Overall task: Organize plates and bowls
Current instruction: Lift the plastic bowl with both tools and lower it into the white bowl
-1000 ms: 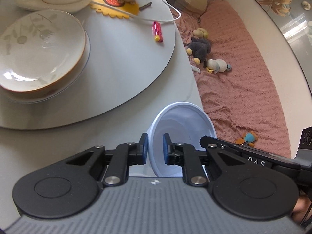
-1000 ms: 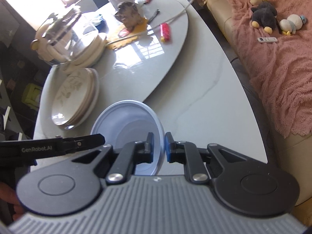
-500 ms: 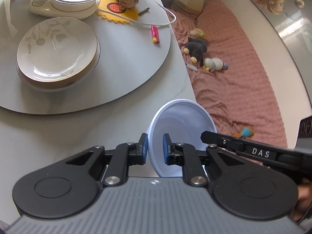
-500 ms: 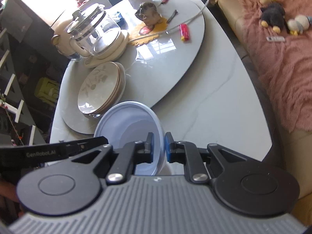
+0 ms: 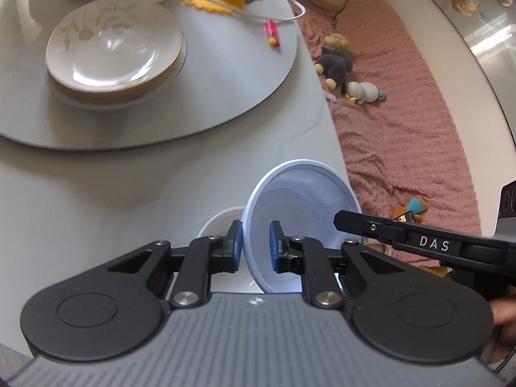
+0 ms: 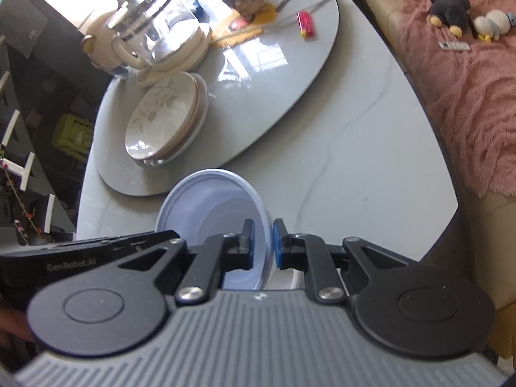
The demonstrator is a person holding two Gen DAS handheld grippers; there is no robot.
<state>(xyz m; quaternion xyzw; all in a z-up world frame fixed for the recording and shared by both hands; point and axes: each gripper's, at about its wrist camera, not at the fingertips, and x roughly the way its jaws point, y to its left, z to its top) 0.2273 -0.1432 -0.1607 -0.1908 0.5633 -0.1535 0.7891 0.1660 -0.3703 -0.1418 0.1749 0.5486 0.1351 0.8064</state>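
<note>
Left gripper [image 5: 254, 246] and right gripper [image 6: 261, 245]: each clamped on opposite rims of one pale blue bowl [image 5: 303, 222], held tilted above the surface [image 6: 354, 167]. Stacked plates [image 5: 113, 48] sit well apart on the turntable [image 5: 225, 74].

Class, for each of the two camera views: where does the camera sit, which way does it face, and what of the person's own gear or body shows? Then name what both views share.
Left wrist: sits on the left gripper, facing across the table toward the stacked plates and pink sofa cover; the right gripper's finger enters from the right.
Right wrist: sits on the right gripper, facing the glass kettle; the left gripper's finger enters from the left.
Shared: the blue bowl, clamped on opposite rims, plus plates and red lighter.
</note>
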